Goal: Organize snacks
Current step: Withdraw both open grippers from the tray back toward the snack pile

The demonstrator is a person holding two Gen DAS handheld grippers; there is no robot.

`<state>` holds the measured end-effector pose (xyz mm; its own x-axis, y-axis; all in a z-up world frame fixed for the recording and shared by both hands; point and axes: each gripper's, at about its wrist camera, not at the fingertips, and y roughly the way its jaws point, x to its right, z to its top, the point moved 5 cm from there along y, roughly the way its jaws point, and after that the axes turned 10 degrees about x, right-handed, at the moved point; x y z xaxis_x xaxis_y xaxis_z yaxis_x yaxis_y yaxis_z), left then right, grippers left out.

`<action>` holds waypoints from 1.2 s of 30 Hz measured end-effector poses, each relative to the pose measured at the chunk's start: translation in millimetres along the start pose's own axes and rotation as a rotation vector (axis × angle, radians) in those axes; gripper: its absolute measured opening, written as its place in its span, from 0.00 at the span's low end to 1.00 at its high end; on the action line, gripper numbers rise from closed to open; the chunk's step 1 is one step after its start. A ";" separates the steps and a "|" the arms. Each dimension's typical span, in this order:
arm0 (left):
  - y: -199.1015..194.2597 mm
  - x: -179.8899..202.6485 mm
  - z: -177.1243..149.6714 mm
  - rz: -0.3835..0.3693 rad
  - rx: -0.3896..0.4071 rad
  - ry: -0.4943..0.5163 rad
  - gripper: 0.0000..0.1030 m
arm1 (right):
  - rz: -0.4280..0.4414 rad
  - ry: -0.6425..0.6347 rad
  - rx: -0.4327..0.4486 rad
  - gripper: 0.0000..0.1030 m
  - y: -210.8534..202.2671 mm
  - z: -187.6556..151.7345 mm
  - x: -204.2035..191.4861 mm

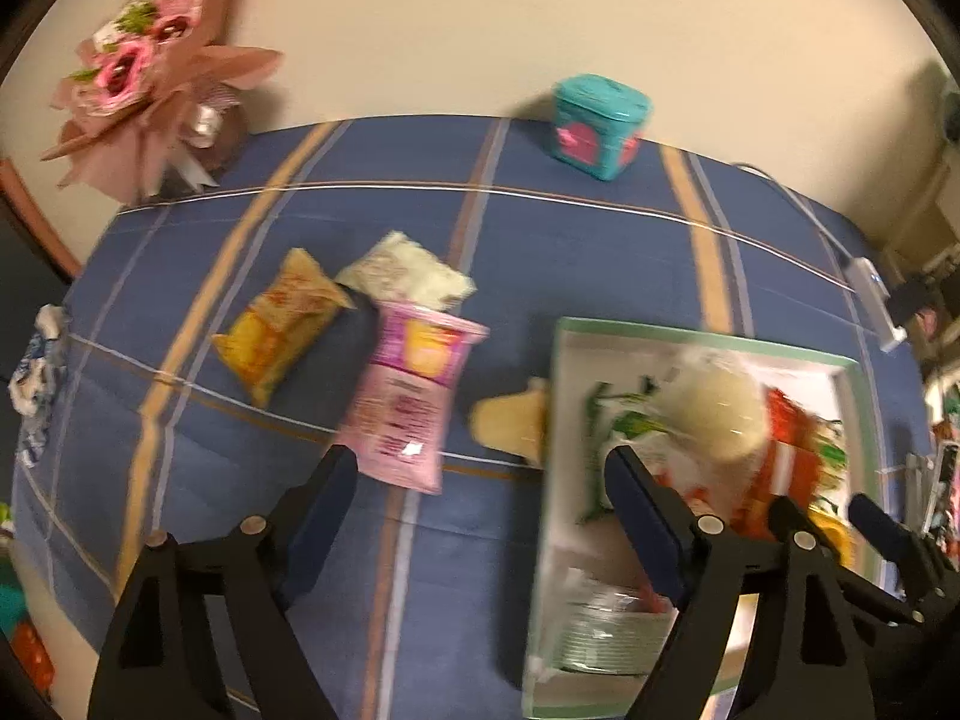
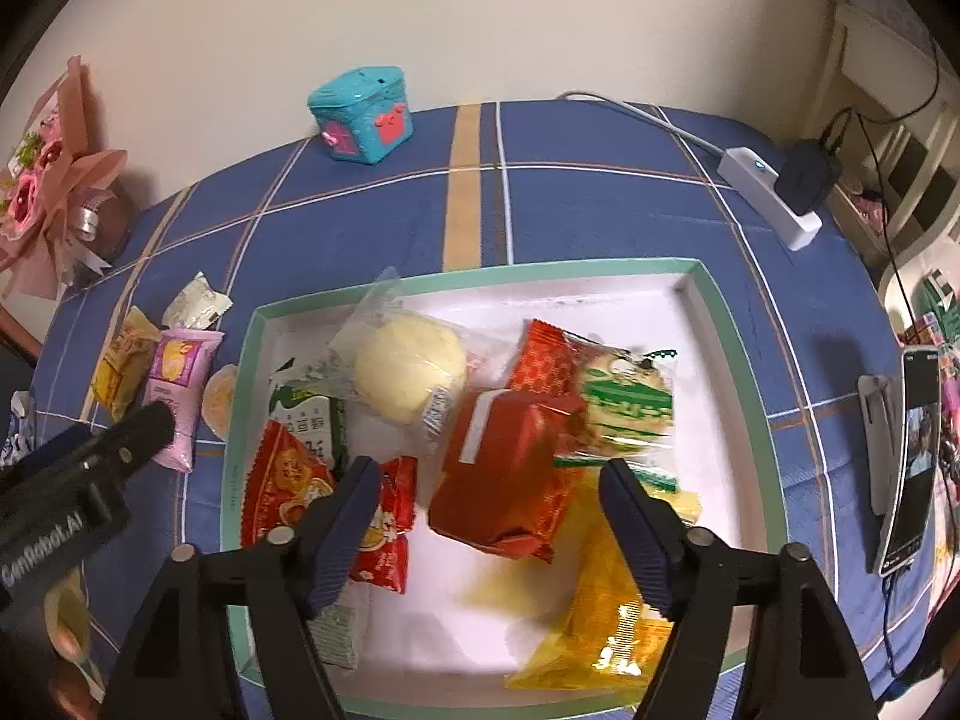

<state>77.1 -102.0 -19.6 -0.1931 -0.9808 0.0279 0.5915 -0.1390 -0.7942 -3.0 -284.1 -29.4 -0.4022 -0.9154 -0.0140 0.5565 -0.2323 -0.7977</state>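
Note:
A white tray with a green rim (image 2: 480, 276) holds several wrapped snacks, among them a pale round bun (image 2: 411, 369), a red packet (image 2: 510, 474) and a yellow packet (image 2: 606, 618). My right gripper (image 2: 489, 480) hangs open just above the red packet and holds nothing. Left of the tray on the blue checked cloth lie a pink packet (image 1: 408, 402), a yellow packet (image 1: 282, 324), a white packet (image 1: 408, 273) and a pale round snack (image 1: 510, 420). My left gripper (image 1: 480, 480) stands open over the cloth near the pink packet, at the tray's left rim (image 1: 690, 333), with nothing in it.
A teal box (image 1: 600, 126) and a pink paper bouquet (image 1: 150, 78) stand at the back by the wall. A white power strip with cable (image 2: 768, 192) and a phone on a stand (image 2: 912, 456) sit right of the tray. The table's edges curve close on both sides.

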 end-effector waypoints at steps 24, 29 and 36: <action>0.9 -180.9 10.6 0.215 0.050 -0.257 0.97 | 0.160 -0.117 0.086 1.00 -5.0 13.7 -130.5; 11.4 -194.7 14.6 0.192 0.049 -0.271 0.97 | 0.193 -0.147 0.100 1.00 -0.6 16.3 -166.2; 35.5 -190.1 30.9 0.129 0.054 -0.240 0.97 | 0.215 -0.151 0.096 0.99 20.8 23.4 -192.9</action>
<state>159.0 75.3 -34.3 0.0742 -0.9943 0.0765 0.6409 -0.0112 -0.7675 103.1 -120.0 -29.2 -0.1588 -0.9840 -0.0807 0.6868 -0.0514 -0.7250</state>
